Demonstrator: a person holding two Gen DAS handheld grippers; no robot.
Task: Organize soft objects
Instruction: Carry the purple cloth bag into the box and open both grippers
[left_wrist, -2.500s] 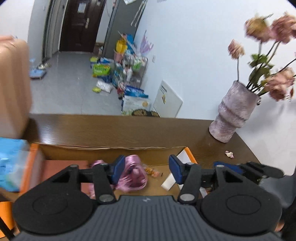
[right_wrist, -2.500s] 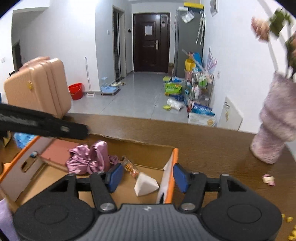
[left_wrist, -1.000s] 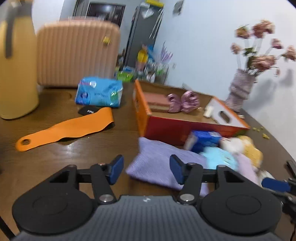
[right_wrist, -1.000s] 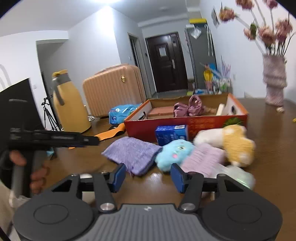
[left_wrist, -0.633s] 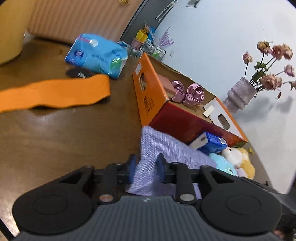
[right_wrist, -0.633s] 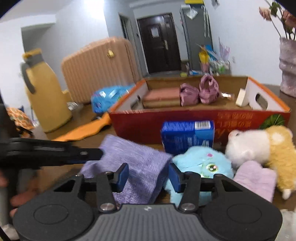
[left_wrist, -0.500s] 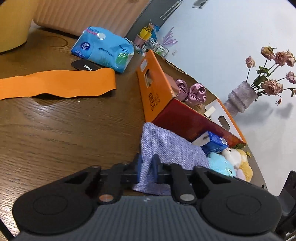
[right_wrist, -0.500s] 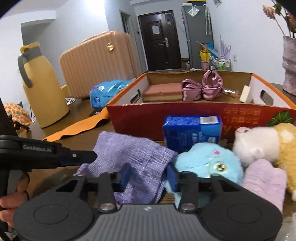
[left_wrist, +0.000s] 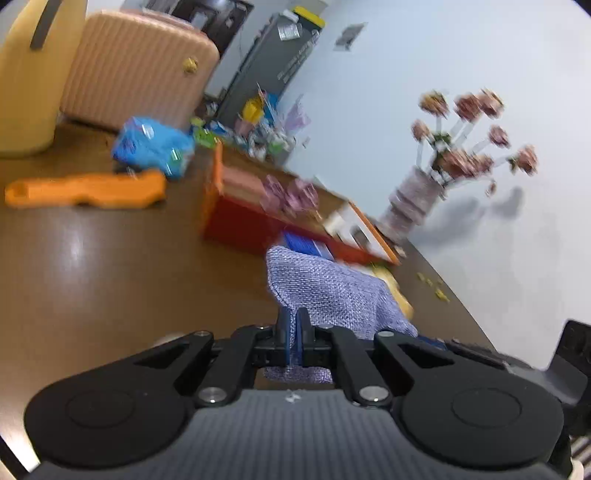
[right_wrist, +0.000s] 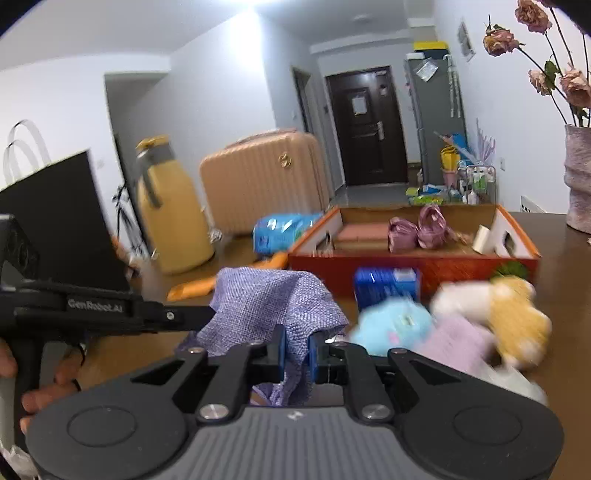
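Observation:
A purple woven cloth (left_wrist: 332, 291) hangs lifted between both grippers. My left gripper (left_wrist: 294, 334) is shut on one edge of it. In the right wrist view my right gripper (right_wrist: 296, 349) has another fold of the cloth (right_wrist: 269, 302) between its pads; its jaws are closing and press on the fabric. Beside it lie a light blue plush (right_wrist: 391, 321), a yellow and white plush (right_wrist: 509, 306) and a pale pink cloth (right_wrist: 454, 339). Behind stands the orange box (right_wrist: 406, 264) holding a pink satin bow (right_wrist: 417, 227).
A blue carton (right_wrist: 386, 286) leans against the box front. A yellow jug (right_wrist: 170, 221), a peach suitcase (right_wrist: 262, 188) and a blue pack (right_wrist: 280, 230) stand to the left, an orange strap (left_wrist: 85, 188) on the table, a vase (right_wrist: 578, 177) at right.
Both grippers have closed on the purple cloth, which was lying flat on the table. The cloth now hangs raised and bunched between them, and the left view has swung and blurred.

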